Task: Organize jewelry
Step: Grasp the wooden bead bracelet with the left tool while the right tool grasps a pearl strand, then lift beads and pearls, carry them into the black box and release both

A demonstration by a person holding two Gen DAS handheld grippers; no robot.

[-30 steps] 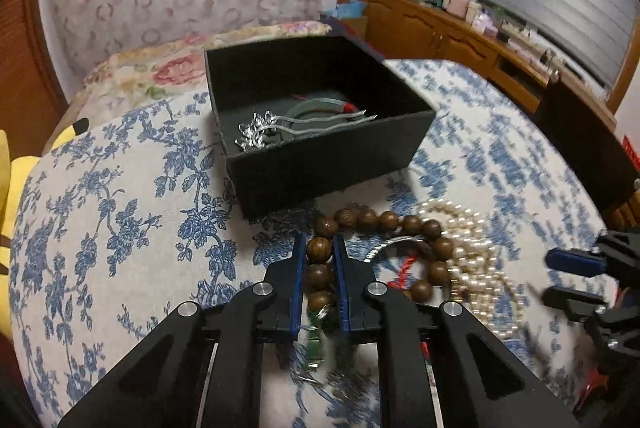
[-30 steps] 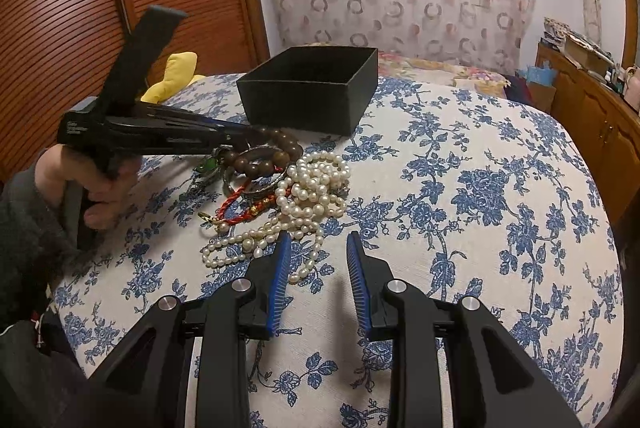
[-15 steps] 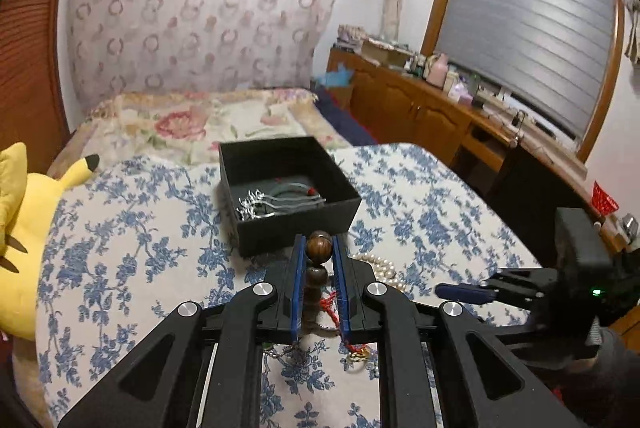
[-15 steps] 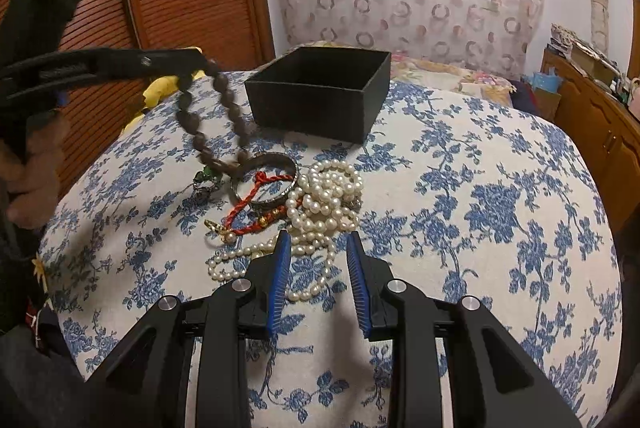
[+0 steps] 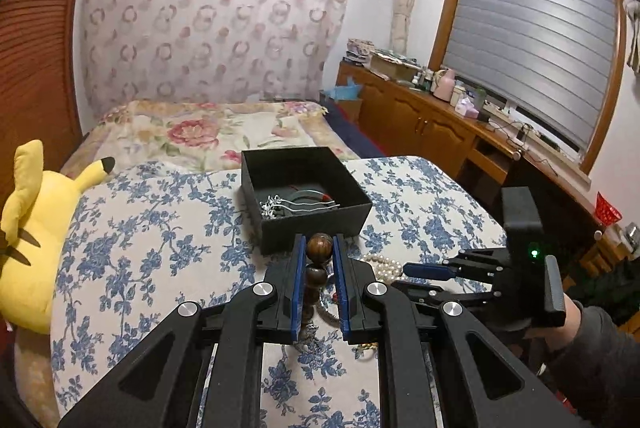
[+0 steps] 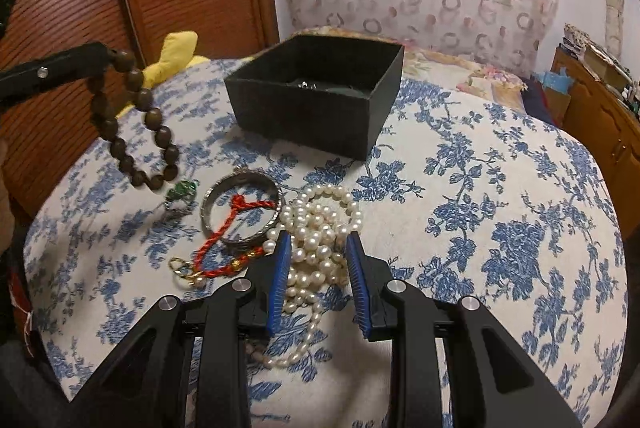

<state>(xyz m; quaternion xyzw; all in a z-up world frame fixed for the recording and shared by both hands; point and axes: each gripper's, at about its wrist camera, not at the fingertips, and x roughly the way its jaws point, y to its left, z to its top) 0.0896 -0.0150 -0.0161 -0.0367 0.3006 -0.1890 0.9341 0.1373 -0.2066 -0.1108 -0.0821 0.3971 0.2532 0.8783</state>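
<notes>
My left gripper [image 5: 319, 248] is shut on a brown wooden bead bracelet [image 5: 319, 247] and holds it in the air; in the right wrist view the bracelet [image 6: 134, 126] hangs as a loop above the table's left side. A black jewelry box [image 5: 308, 196] stands open ahead with silver hairpins [image 5: 296, 206] inside; it also shows in the right wrist view [image 6: 316, 104]. My right gripper [image 6: 318, 242] is open, its fingers on either side of a pearl necklace pile [image 6: 320, 228]. A silver bangle [image 6: 242, 212], a red cord bracelet [image 6: 224, 248] and a green pendant [image 6: 182, 190] lie to its left.
The table has a blue floral cloth [image 6: 500, 228]. A yellow plush toy [image 5: 36, 228] sits at the table's left edge. A bed [image 5: 208, 132] lies behind the table, and a wooden cabinet [image 5: 432, 124] runs along the right wall.
My left gripper has lifted the wooden bead bracelet off the pile and up into the air. My right gripper has moved forward over the pearls, still open.
</notes>
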